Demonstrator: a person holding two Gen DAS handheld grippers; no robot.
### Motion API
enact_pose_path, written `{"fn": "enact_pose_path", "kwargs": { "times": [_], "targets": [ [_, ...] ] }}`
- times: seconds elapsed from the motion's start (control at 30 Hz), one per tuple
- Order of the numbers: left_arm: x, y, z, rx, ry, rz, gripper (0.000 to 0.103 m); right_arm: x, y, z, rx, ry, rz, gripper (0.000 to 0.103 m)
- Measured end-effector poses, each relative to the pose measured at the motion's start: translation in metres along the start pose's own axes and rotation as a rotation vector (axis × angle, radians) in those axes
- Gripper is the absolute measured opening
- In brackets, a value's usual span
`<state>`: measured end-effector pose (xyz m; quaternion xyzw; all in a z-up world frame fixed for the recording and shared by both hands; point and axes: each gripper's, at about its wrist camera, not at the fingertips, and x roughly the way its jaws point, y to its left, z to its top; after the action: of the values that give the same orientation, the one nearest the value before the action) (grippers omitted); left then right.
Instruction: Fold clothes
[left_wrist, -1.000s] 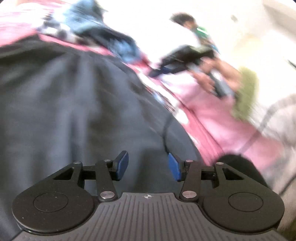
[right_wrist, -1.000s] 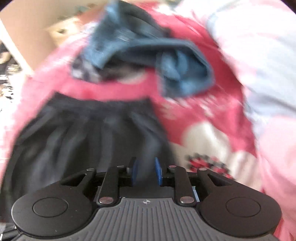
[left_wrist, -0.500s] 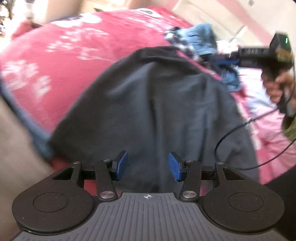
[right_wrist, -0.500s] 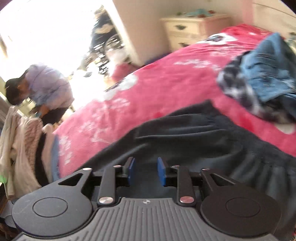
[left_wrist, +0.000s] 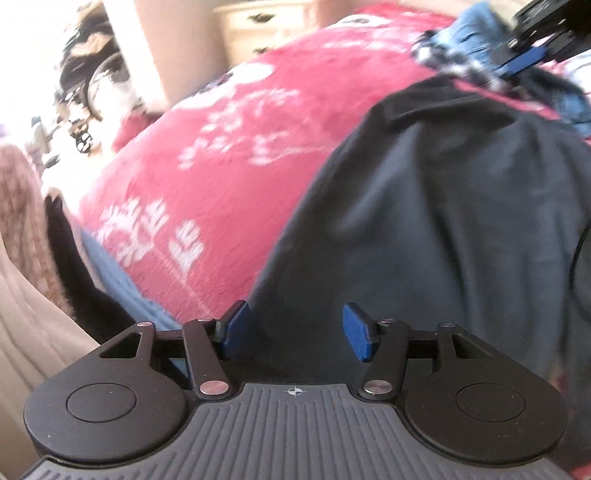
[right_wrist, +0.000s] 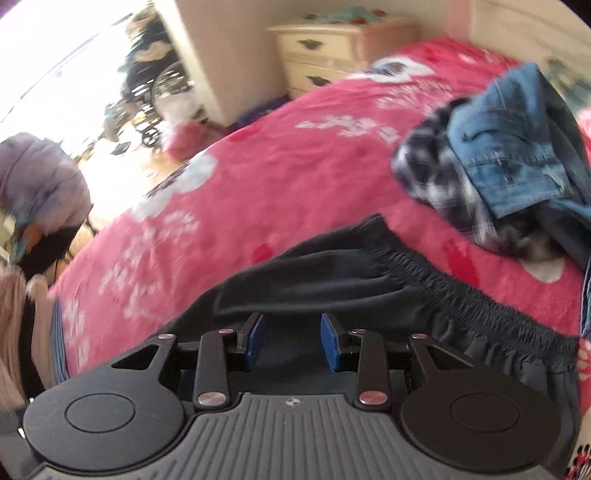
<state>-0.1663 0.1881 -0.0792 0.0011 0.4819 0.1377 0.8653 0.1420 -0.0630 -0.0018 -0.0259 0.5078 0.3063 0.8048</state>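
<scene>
A dark navy garment (left_wrist: 443, 221) with an elastic waistband (right_wrist: 461, 291) lies spread on a red flowered bedspread (left_wrist: 221, 147). My left gripper (left_wrist: 295, 332) is open and empty, low over the garment's near left edge. My right gripper (right_wrist: 291, 341) is open and empty, just above the garment near its waistband end. The right gripper also shows at the top right of the left wrist view (left_wrist: 535, 40).
A heap of blue denim (right_wrist: 517, 147) and a plaid cloth (right_wrist: 443, 184) lies on the bed beyond the waistband. A cream nightstand (right_wrist: 332, 51) stands behind the bed. Clothes (left_wrist: 22, 221) hang at the left bed edge. A wheelchair (right_wrist: 155, 99) is by the bright doorway.
Both grippers swung left across the bed. The right gripper's jaws have spread wider apart. The left gripper stays open and now sits at the garment's left edge.
</scene>
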Motion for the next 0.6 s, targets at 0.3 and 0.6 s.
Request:
{"fn": "enact_pose_path", "kwargs": {
  "times": [0.3,0.6],
  "targets": [
    [0.026,0.012,0.002,-0.003,0.073,0.035,0.061,0.067,-0.052,0.061,0.322,0.08,0.018,0.039],
    [0.022,0.015,0.002,0.019,0.075,0.022,0.001,0.129,-0.085,0.106,0.538,0.21,-0.038,0.039]
  ]
}}
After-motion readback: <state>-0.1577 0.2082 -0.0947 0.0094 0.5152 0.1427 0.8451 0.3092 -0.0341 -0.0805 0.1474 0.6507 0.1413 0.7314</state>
